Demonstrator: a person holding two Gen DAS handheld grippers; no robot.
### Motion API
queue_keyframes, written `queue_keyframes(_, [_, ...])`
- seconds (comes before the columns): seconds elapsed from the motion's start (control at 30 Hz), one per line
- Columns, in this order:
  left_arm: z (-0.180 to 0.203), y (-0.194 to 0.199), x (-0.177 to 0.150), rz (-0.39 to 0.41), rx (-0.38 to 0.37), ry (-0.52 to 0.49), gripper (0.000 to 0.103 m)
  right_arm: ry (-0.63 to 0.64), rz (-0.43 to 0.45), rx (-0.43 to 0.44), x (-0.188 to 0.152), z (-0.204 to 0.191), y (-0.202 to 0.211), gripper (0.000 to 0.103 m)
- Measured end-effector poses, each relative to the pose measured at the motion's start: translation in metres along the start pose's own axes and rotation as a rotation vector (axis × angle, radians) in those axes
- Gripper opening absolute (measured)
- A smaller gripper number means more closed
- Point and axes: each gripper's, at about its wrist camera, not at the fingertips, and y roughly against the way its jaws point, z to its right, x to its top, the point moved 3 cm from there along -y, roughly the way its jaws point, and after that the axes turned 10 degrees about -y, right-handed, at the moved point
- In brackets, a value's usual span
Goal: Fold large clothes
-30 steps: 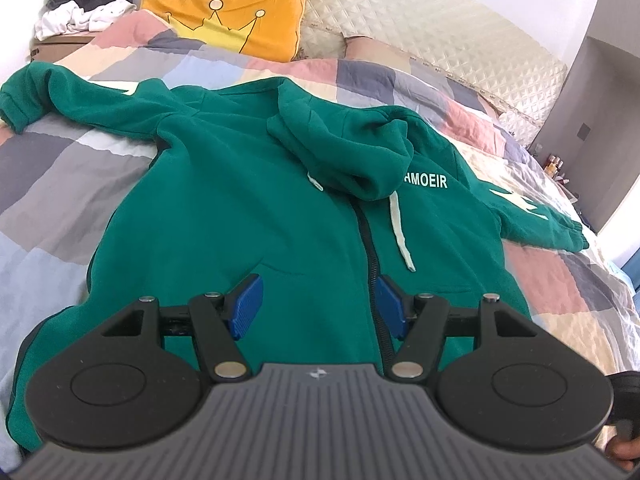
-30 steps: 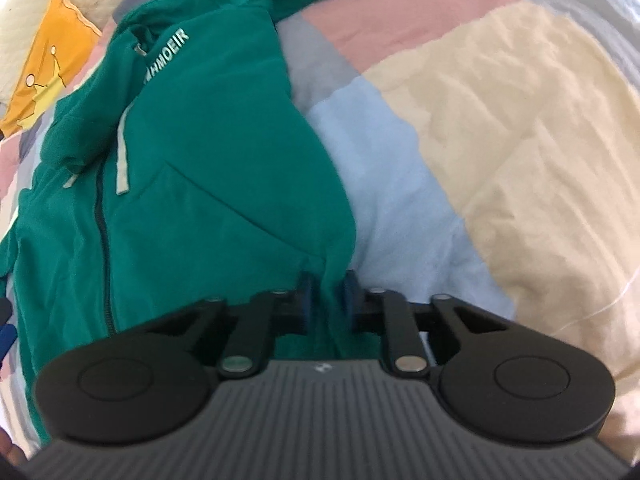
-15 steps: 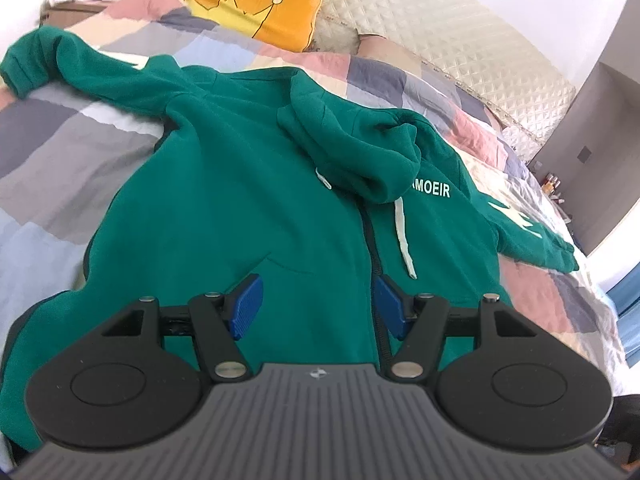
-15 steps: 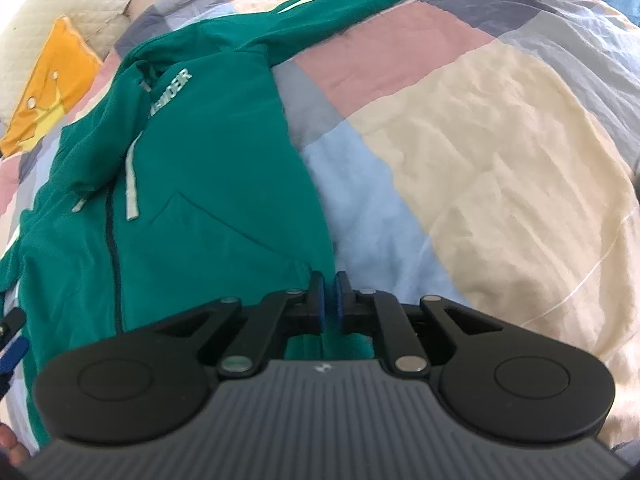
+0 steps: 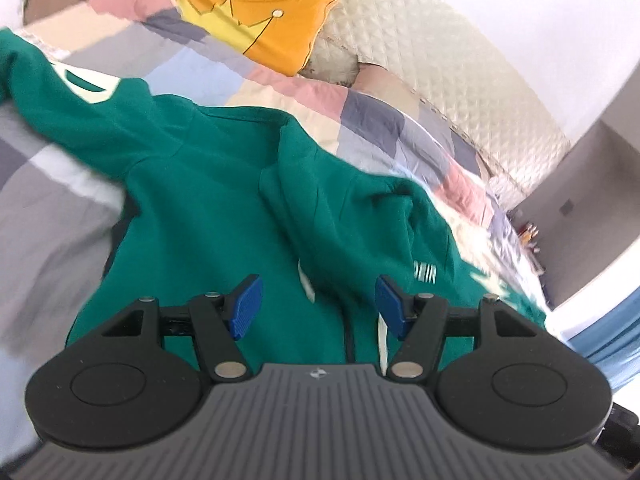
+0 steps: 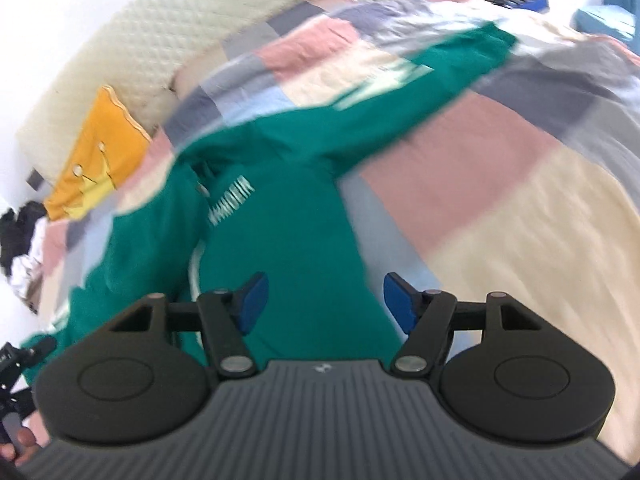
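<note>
Two grippers: left gripper and right gripper, fingers apart, holding nothing.
Hoodie: green zip hoodie spread on the patchwork bed.
Pillow: orange crown pillow by the headboard.

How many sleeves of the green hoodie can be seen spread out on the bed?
2. One sleeve stretches toward the bed's far left side; the other sleeve stretches right across the quilt.
</note>
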Motion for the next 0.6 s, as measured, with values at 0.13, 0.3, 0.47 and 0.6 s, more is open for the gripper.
queue_keyframes(0.13, [-0.018,-0.040,0.040,-0.015,0.027,-0.003,0.070,0.012,-0.086,0.131,0.030,-0.040,-0.060,0.067])
queue_keyframes(0.3, [-0.045,-0.102,0.074,-0.024,0.005,0.031,0.070,0.005,-0.164,0.232,0.052,-0.090,-0.146,0.067])
queue_keyframes(0.47, [-0.068,-0.176,0.111,-0.050,-0.067,0.111,0.070,0.010,-0.160,0.259,0.078,-0.134,-0.228,0.067])
queue_keyframes(0.6, [-0.076,-0.235,0.146,-0.053,-0.116,0.121,0.070,0.023,-0.156,0.236,0.088,-0.158,-0.288,0.067])
